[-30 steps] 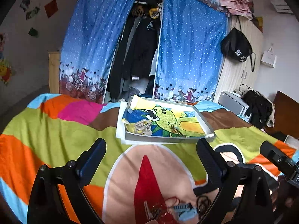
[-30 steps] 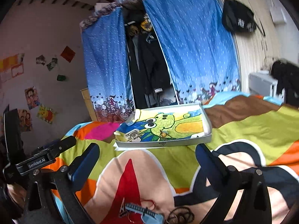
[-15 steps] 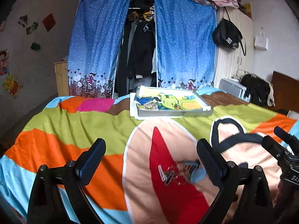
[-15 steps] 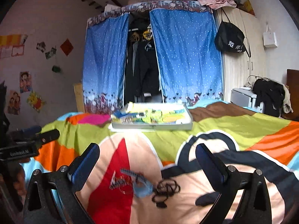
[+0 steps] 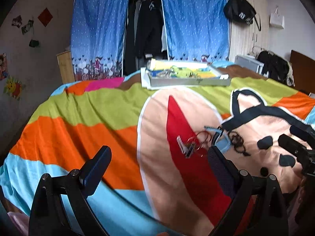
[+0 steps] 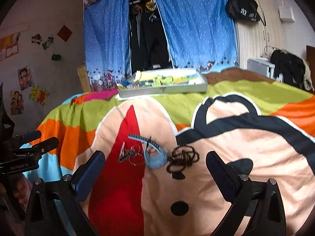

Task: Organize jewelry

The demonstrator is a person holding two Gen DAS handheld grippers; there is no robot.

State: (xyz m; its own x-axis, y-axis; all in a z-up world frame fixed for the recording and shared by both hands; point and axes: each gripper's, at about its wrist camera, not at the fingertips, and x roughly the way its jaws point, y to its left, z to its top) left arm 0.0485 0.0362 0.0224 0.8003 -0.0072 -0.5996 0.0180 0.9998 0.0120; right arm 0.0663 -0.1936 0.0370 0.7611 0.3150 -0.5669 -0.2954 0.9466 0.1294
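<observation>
A small heap of jewelry lies on the bedspread: a silver comb clip (image 5: 184, 147) (image 6: 126, 154), thin rings (image 5: 201, 137) (image 6: 137, 160), a blue hair clip (image 5: 221, 139) (image 6: 155, 155) and a dark beaded bracelet (image 5: 238, 142) (image 6: 182, 158). A shallow grey tray (image 5: 189, 81) (image 6: 163, 90) with a cartoon lining and a few pieces inside sits at the far side of the bed. My left gripper (image 5: 159, 157) is open, low and left of the heap. My right gripper (image 6: 155, 164) is open, with the heap between and just beyond its fingers.
The colourful bedspread (image 5: 98, 108) drops off at its left edge. Blue curtains (image 5: 98, 29) and hanging clothes stand behind the bed. A wardrobe with a black bag (image 5: 239, 12) is at the right. The other gripper shows at each view's edge.
Both grippers pulled back from the tray and dropped lower toward the bed. The jewelry heap now lies closer, right in front of the right gripper's fingers. Both stay open.
</observation>
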